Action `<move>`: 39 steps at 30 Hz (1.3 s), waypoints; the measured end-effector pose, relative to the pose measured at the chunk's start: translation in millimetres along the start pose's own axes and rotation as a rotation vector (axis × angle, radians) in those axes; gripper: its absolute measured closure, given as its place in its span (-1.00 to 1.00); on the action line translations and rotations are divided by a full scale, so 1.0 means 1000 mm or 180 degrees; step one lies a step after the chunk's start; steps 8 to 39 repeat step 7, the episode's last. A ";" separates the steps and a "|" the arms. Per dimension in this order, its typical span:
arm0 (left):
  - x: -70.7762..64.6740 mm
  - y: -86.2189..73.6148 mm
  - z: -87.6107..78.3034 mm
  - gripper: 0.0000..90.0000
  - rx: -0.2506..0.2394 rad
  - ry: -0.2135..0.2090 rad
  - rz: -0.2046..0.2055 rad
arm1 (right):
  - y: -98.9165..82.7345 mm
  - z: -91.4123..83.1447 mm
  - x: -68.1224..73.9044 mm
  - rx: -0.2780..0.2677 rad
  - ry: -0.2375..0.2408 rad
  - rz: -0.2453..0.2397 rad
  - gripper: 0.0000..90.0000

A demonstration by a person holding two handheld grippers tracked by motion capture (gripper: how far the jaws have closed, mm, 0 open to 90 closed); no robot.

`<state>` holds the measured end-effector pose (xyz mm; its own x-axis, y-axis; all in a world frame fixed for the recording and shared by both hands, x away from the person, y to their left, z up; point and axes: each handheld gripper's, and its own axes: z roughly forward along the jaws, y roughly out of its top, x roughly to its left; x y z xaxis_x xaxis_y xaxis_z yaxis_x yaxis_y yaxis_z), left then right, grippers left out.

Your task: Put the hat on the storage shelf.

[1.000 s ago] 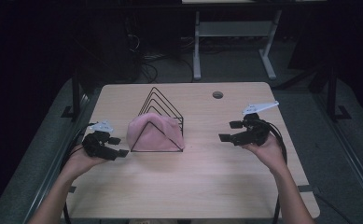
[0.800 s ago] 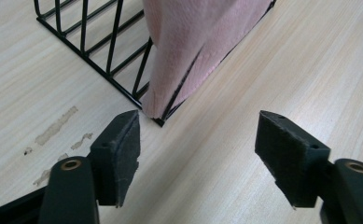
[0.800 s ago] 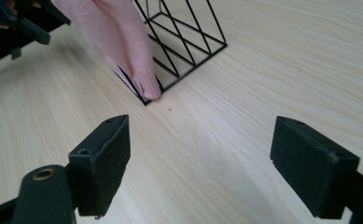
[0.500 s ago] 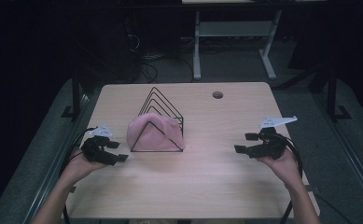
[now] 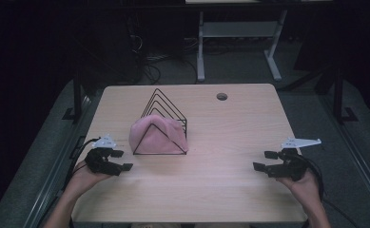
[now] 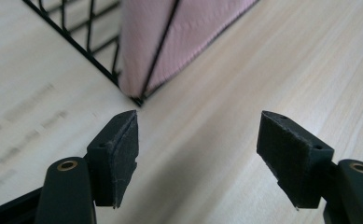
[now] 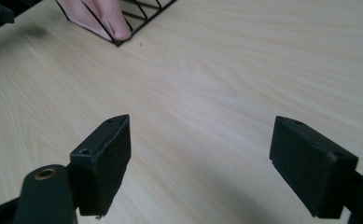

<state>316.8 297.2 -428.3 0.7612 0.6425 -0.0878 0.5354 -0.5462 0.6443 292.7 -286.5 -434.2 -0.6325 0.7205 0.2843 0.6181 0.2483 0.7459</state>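
So we've got a light wooden table (image 5: 230, 190) with a small round hole (image 5: 221, 96) near its far edge, and sitting left of the middle is a black wire rack (image 5: 166, 111) shaped like a row of triangles. Stuffed into the front part of the rack is a soft pink cloth (image 5: 156, 137), kind of mounded up with a rounded top, bulging past the front wire triangle and touching the tabletop. Our left gripper (image 5: 117, 160) sits just left of the rack's near corner, jaws spread with nothing between them. Our right gripper (image 5: 268, 160) is well off to the right, also spread wide and empty.
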 end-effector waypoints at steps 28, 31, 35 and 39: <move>-0.013 -0.019 0.009 -0.36 -0.0206 0.0041 -0.0130 | -0.028 -0.005 0.020 -0.0217 0.0170 0.0105 -0.56; -0.013 -0.019 0.009 -0.36 -0.0206 0.0041 -0.0130 | -0.028 -0.005 0.020 -0.0217 0.0170 0.0105 -0.56; -0.013 -0.019 0.009 -0.36 -0.0206 0.0041 -0.0130 | -0.028 -0.005 0.020 -0.0217 0.0170 0.0105 -0.56; -0.013 -0.019 0.009 -0.36 -0.0206 0.0041 -0.0130 | -0.028 -0.005 0.020 -0.0217 0.0170 0.0105 -0.56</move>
